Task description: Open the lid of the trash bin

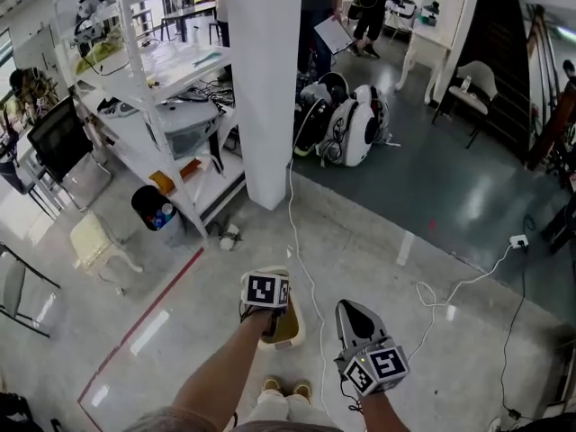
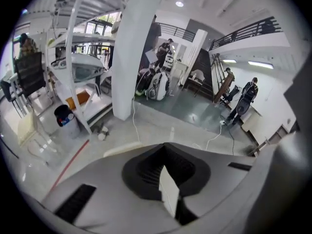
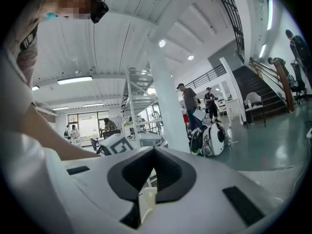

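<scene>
A small cream-coloured trash bin (image 1: 295,329) stands on the floor just ahead of the person's feet, its brownish inside partly showing. Its pale rim (image 2: 127,149) peeks out just past the jaws in the left gripper view. I cannot make out how its lid stands. My left gripper (image 1: 269,306) hangs right over the bin and hides much of it; its jaws are together, with nothing seen between them. My right gripper (image 1: 353,315) is to the right of the bin and apart from it. It points up and away, shut and empty.
A white cable (image 1: 310,286) runs over the floor between the grippers, from a white pillar (image 1: 265,88). A black bin (image 1: 153,209) stands by the white shelving (image 1: 171,106) at the left. Red floor tape (image 1: 144,318) runs diagonally. Helmets and bags (image 1: 346,124) lie further off, with people beyond.
</scene>
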